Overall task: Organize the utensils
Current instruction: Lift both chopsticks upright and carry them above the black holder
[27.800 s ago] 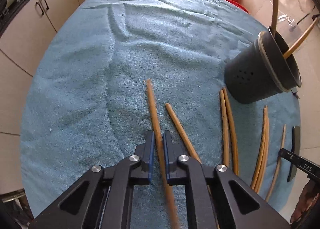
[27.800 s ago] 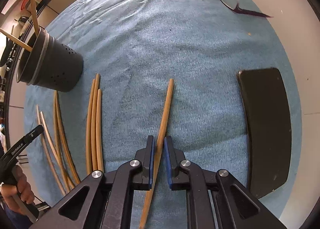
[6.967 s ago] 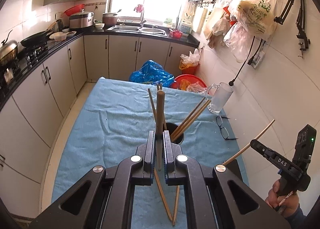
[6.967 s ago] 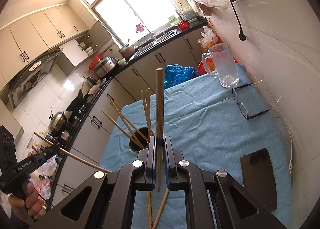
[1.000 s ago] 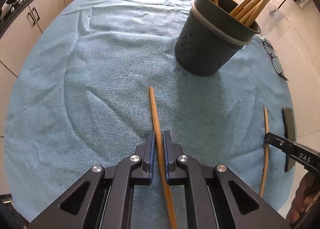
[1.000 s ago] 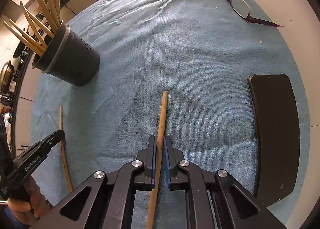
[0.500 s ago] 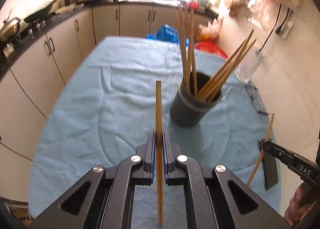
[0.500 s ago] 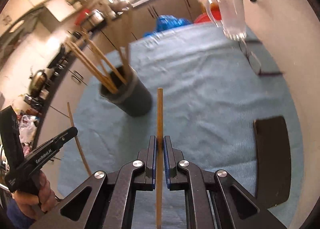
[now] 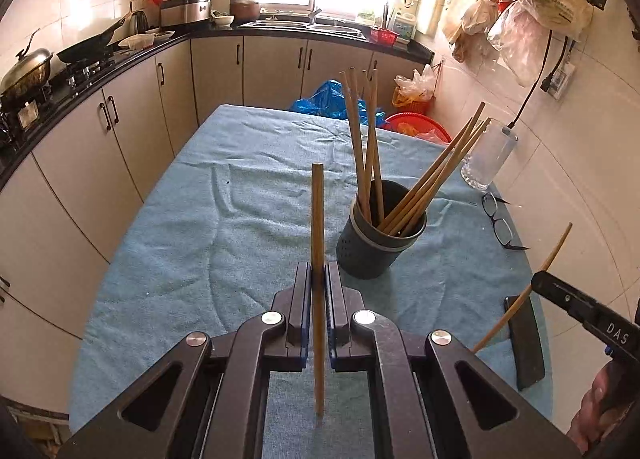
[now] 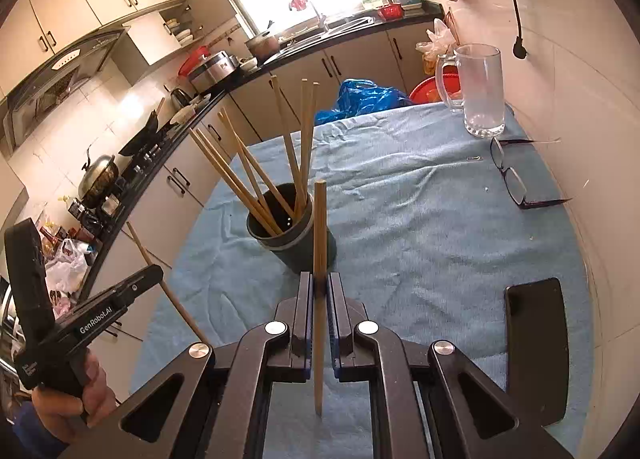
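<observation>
A dark perforated utensil cup (image 9: 376, 247) stands on the blue cloth and holds several wooden chopsticks (image 9: 366, 147); it also shows in the right wrist view (image 10: 296, 243). My left gripper (image 9: 318, 279) is shut on a chopstick (image 9: 317, 219) held upright above the cloth, left of the cup. My right gripper (image 10: 319, 287) is shut on another chopstick (image 10: 319, 235) held upright just in front of the cup. Each gripper shows in the other's view, the right one (image 9: 538, 283) and the left one (image 10: 154, 273), each with its chopstick.
A black phone (image 10: 536, 343) lies on the cloth (image 9: 224, 227) at the near right. Glasses (image 10: 516, 179) and a glass mug (image 10: 480, 91) sit at the far right by the wall. Kitchen cabinets and a counter run along the left and back.
Both grippers have lifted their chopsticks off the cloth and tilted up from looking down at the table to facing the cup and the kitchen.
</observation>
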{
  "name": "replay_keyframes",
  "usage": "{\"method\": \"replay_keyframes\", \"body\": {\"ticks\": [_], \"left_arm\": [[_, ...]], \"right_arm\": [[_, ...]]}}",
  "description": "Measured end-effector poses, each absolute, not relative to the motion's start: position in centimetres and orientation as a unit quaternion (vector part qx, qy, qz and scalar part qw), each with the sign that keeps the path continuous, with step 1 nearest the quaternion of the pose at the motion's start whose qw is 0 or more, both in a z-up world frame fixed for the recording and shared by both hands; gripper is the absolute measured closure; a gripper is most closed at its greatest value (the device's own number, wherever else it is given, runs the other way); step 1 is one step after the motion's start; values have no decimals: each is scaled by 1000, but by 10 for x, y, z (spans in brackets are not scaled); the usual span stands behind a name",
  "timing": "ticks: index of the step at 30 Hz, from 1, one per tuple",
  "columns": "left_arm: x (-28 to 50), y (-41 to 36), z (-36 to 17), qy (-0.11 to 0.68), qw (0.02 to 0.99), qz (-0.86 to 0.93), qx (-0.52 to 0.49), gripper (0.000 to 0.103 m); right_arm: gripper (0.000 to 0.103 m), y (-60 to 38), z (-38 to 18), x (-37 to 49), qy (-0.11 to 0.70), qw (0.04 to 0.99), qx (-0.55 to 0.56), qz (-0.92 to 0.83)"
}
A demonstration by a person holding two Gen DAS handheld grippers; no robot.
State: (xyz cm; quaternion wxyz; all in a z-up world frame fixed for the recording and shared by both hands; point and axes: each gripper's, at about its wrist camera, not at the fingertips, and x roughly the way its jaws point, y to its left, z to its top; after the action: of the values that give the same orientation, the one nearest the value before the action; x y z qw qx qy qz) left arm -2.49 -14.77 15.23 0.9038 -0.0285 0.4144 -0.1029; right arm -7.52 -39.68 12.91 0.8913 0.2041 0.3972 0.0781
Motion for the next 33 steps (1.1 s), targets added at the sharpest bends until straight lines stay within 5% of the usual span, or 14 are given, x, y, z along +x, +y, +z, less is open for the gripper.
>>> {"method": "replay_keyframes", "body": {"ticks": [33], "left_arm": [[-24, -155, 163, 402, 910, -100, -20, 97]], "right_arm": [[96, -412, 159, -80, 366, 903, 212, 76]]}}
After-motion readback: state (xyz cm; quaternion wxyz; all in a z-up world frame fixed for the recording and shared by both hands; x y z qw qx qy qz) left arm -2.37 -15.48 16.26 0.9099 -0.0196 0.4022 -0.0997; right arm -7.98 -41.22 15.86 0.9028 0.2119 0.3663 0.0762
